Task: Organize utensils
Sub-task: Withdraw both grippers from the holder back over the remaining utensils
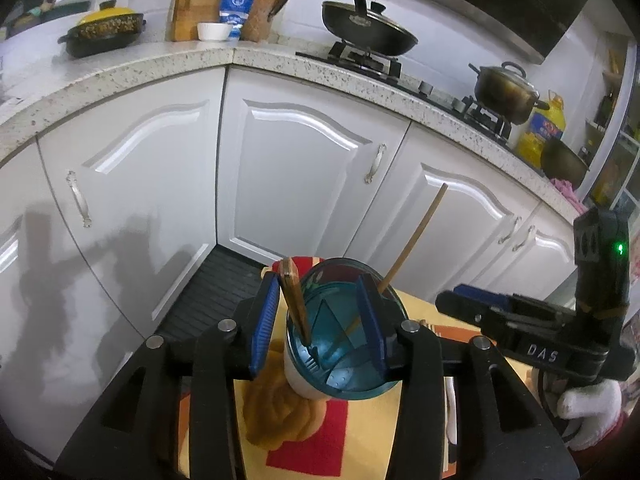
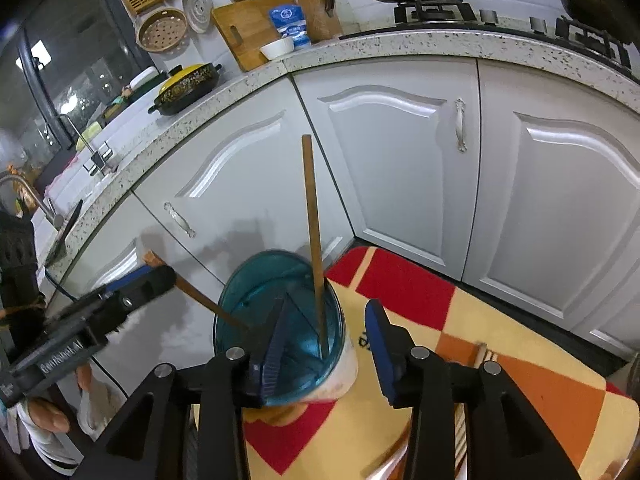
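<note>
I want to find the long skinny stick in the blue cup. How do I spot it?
Find the red, yellow and orange cloth in front of the white cabinets. On it stands a utensil holder with a see-through blue top. Two wooden things poke out: the chopstick is thin, straight and stands tall, while the other wooden utensil is flatter and leans sideways.

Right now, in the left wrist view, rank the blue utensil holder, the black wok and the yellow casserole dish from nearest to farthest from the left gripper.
1. Blue utensil holder: at the left gripper, between its fingers.
2. Black wok: on the stove, upper right.
3. Yellow casserole dish: far counter, upper left; too close to the wok to call.
</note>
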Available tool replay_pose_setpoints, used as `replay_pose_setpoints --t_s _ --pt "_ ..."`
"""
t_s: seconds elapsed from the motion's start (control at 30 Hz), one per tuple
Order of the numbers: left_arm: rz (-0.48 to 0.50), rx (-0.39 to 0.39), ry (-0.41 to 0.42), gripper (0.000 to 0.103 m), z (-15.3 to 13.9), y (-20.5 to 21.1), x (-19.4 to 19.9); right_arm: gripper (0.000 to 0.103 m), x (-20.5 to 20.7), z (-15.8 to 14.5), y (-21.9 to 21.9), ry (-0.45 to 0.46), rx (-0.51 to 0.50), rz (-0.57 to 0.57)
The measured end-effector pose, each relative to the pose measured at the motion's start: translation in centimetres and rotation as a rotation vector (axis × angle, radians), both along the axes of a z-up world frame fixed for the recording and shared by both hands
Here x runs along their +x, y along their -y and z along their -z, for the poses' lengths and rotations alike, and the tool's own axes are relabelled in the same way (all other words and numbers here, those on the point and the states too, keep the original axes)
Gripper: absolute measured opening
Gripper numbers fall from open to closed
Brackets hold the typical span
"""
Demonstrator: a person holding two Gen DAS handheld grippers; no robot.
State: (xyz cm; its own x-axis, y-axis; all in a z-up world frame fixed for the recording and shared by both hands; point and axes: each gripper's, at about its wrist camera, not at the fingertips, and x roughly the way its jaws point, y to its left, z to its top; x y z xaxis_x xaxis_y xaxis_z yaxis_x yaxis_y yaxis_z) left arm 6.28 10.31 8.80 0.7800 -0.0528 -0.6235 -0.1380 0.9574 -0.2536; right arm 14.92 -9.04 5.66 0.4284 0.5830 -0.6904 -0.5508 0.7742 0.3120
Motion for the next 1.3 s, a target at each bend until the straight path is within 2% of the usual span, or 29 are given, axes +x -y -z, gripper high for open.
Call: replay_pose_setpoints --t_s 0.47,0.73,0.97,1.3 --pt "-0.049 0.008 0.062 0.040 -2.4 -0.5 -2.9 0.041 -3.3 -0.7 1.5 0.018 -0.007 0.008" --pt "-0.036 0.025 0.102 0.040 -3.8 0.3 -4.8 0.041 -5.1 -1.4 2.5 0.040 -0.002 0.021" --pt "0.006 0.073 0.116 0.040 -4.3 3.1 -6.1 0.042 -6.2 -1.4 3.7 0.043 0.001 0.050" --pt "0.092 0.129 0.071 0.040 -2.0 8.5 -5.6 0.042 -7.7 -1.9 7.1 0.090 -0.033 0.130"
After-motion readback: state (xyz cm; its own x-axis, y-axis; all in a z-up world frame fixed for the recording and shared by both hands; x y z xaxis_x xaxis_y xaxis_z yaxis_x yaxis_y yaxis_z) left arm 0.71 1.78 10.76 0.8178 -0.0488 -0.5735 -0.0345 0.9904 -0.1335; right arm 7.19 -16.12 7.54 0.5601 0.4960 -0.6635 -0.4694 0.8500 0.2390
